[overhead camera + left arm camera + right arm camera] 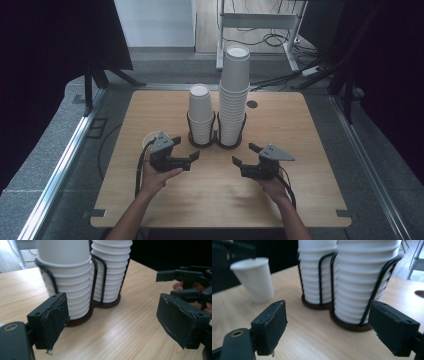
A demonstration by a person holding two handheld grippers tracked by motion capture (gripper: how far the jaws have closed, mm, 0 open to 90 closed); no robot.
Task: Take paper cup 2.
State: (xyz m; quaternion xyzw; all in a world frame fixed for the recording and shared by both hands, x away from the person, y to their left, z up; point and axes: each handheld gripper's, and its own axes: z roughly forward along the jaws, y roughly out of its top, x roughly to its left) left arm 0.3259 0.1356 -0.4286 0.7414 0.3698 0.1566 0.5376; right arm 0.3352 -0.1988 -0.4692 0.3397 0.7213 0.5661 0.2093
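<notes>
Grey floor and dark curtains ring a wooden counter. From the high view, two cup stacks stand in a black wire holder: the short stack and the tall stack. A single cup stands behind the left hand-held gripper; the right hand-held gripper faces the holder.

Left gripper view: jaws apart, nothing between them.

Right gripper view: released too, with the single cup left of the holder.

Likely between cups; next comes a grasp near a stack's top rim.
</notes>
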